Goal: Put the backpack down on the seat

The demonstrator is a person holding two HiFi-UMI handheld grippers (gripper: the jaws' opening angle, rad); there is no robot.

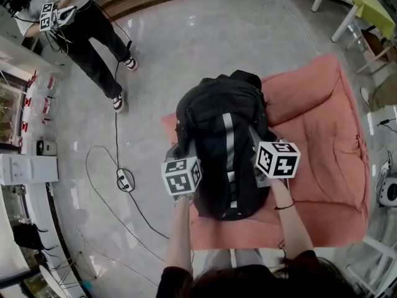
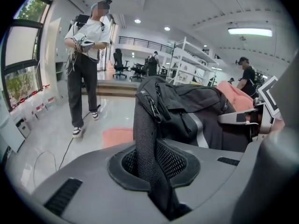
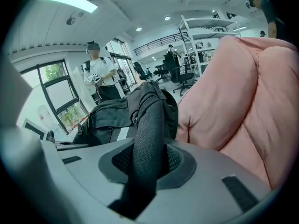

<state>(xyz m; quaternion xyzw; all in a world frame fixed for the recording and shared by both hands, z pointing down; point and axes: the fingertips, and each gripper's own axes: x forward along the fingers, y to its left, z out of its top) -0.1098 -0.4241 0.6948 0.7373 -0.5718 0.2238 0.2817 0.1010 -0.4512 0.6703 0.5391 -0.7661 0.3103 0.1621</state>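
Observation:
A black backpack [image 1: 223, 148] with a grey stripe lies on the pink cushioned seat [image 1: 322, 135], its top toward the seat's far left corner. My left gripper [image 1: 186, 153] is at the pack's left side, shut on a black mesh shoulder strap [image 2: 148, 148] that runs up between its jaws. At the pack's right side my right gripper [image 1: 257, 140] has the other mesh strap [image 3: 148, 139] clamped in its jaws. The backpack body [image 3: 112, 113] shows beyond that strap, with the pink seat cushion [image 3: 233, 101] rising to its right.
A person [image 1: 80, 23] in dark trousers stands on the grey floor at the far left, holding marker-cube grippers. A cable with a power strip [image 1: 124, 180] loops over the floor left of the seat. White shelving [image 1: 25, 166] lines the left edge; a green table [image 1: 366, 5] stands far right.

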